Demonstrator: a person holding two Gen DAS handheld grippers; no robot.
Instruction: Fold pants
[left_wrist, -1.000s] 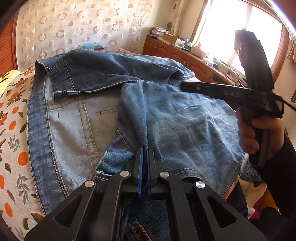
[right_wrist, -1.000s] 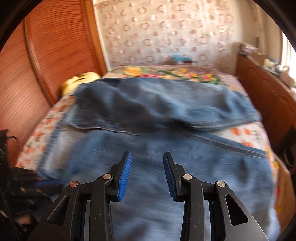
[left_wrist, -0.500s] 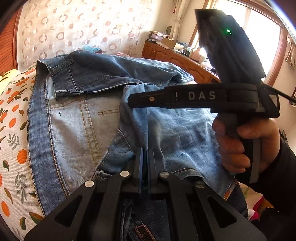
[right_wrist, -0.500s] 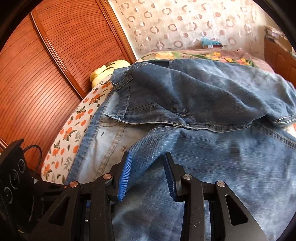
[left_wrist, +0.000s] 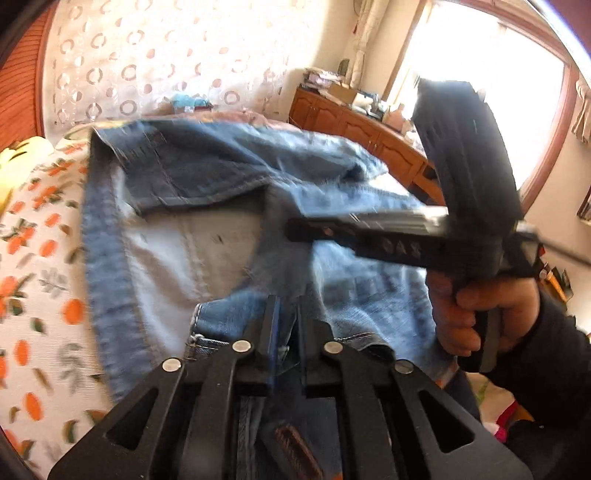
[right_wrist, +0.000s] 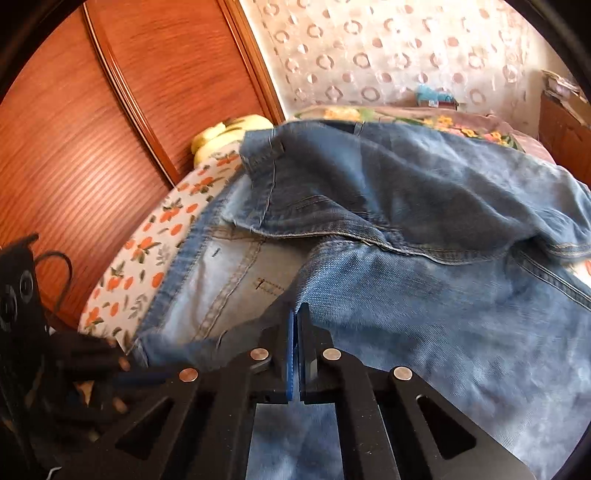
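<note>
Faded blue denim jeans (right_wrist: 424, 302), coarse weave, paler inside face left of the pads. Matt black plastic on the right gripper (right_wrist: 296, 332), shiny metal pins. Glossy ribbed wood panel (right_wrist: 92, 147) far left. Printed cotton bedsheet (left_wrist: 40, 266) beneath.

Left wrist view: white lettering on the flat black side bar of the right gripper (left_wrist: 295, 230), blurred by motion; only "AS" could be made out, with one unclear letter before it. Brown patch (left_wrist: 295, 454) on the jeans (left_wrist: 369, 280), near edge: its markings were unreadable. Right wrist view: no legible text.
</note>
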